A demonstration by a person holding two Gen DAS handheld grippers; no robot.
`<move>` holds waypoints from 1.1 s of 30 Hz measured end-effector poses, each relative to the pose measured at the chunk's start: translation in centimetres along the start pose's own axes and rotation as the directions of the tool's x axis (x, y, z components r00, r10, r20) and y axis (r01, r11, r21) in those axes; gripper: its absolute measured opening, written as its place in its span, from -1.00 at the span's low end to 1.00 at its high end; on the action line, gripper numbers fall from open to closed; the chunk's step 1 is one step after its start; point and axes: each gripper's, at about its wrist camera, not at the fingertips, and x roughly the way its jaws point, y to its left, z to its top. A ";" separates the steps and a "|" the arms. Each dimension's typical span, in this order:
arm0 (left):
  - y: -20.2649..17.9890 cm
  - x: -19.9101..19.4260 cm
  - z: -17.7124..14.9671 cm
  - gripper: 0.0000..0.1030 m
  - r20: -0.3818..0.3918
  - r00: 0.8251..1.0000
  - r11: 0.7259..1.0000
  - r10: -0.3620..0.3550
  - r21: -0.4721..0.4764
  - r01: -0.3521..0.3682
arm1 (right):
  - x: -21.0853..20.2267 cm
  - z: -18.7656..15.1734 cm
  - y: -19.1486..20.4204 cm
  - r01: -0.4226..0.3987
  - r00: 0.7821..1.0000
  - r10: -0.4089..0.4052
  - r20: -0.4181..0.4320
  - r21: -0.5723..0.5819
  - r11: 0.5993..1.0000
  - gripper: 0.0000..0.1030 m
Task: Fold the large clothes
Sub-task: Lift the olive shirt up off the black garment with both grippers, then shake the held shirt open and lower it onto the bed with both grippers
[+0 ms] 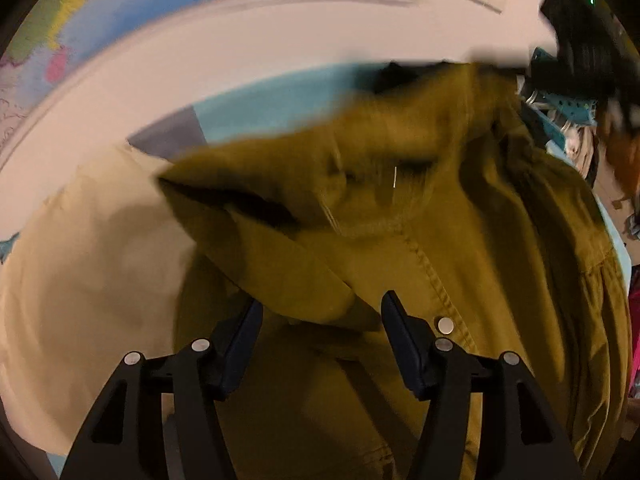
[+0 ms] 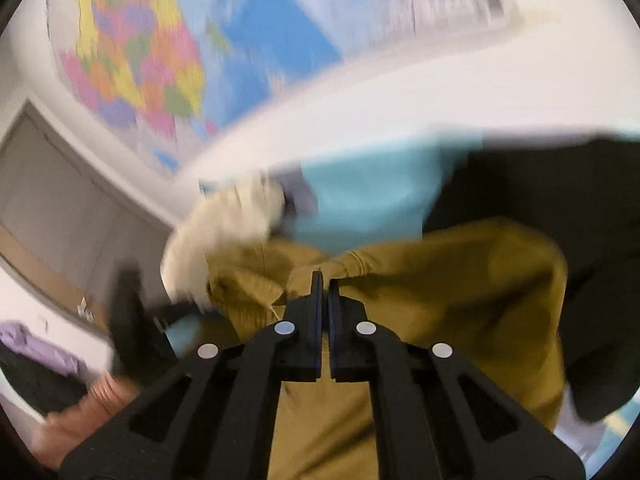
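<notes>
Left hand-held gripper (image 1: 322, 312) spread wide over mustard jacket (image 1: 460, 248), right hand-held gripper (image 2: 324, 280) pinching it, no legible writing

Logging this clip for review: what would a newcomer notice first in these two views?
The olive-mustard jacket fills both views, heaped over a turquoise surface. The right gripper is shut on its fabric, while the left gripper is open above it. A colourful wall map hangs behind.

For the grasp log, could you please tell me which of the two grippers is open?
The left gripper is open, its fingers spread above the mustard-olive cotton jacket; the right gripper is shut on that jacket's fabric.
</notes>
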 end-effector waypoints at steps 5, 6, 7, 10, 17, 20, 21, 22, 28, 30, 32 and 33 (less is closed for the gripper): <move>-1.1 -0.9 -0.1 0.24 0.023 0.993 0.993 -0.115 0.008 0.115 | 1.2 5.0 -2.1 0.014 0.987 -0.022 0.158 0.052 0.999 -0.95; -1.5 -1.0 -0.4 0.30 0.016 0.991 0.991 -0.130 0.026 0.129 | 2.7 5.7 -2.9 0.045 0.988 -0.054 0.144 0.064 0.997 -0.95; -2.0 -1.0 -0.7 0.30 0.010 0.992 0.991 -0.125 0.044 0.125 | 3.9 6.0 -3.5 0.089 0.987 -0.097 0.127 0.071 0.993 -0.95; -2.8 0.2 -1.7 0.26 -0.052 0.993 0.992 -0.104 0.067 0.108 | 6.9 6.0 -4.7 0.161 0.981 -0.173 0.083 0.129 0.978 -0.58; -2.1 1.0 -3.3 -0.74 -0.092 0.993 0.997 -0.079 0.012 0.080 | 0.7 0.8 -0.6 0.190 0.974 -0.179 0.140 -0.070 0.979 0.41; -0.9 -0.5 -3.3 -0.95 -0.042 0.992 0.991 -0.123 -0.049 0.121 | -3.2 -3.3 -0.2 0.235 0.967 -0.216 0.131 -0.145 0.961 0.52; -0.8 -1.3 -3.4 -0.97 -0.020 0.993 0.991 -0.119 -0.064 0.117 | -4.2 -5.2 -0.2 0.242 0.967 -0.225 0.117 -0.158 0.957 0.54; -0.4 -2.4 -3.3 -0.97 0.022 0.993 0.990 -0.115 -0.084 0.116 | -4.8 -6.4 -0.4 0.251 0.966 -0.237 0.102 -0.159 0.955 0.55; 4.5 -8.8 -2.7 -0.98 0.177 0.984 0.980 0.014 -0.200 0.021 | -5.0 -15.8 -2.5 0.267 0.960 -0.275 -0.042 -0.138 0.954 0.51; 6.8 -10.4 -2.4 -0.98 0.196 0.978 0.970 0.073 -0.243 -0.023 | -4.6 -17.4 -2.7 0.240 0.967 -0.248 -0.049 -0.140 0.961 0.02; 9.4 -11.2 -2.2 -0.99 0.182 0.964 0.941 0.192 -0.314 -0.128 | -4.7 -17.5 -2.9 0.245 0.968 -0.251 -0.023 -0.140 0.959 -0.67; 10.7 -11.5 -2.1 -0.99 0.171 0.960 0.926 0.223 -0.345 -0.154 | -5.5 -17.3 -3.1 0.226 0.974 -0.227 0.009 -0.125 0.966 -0.74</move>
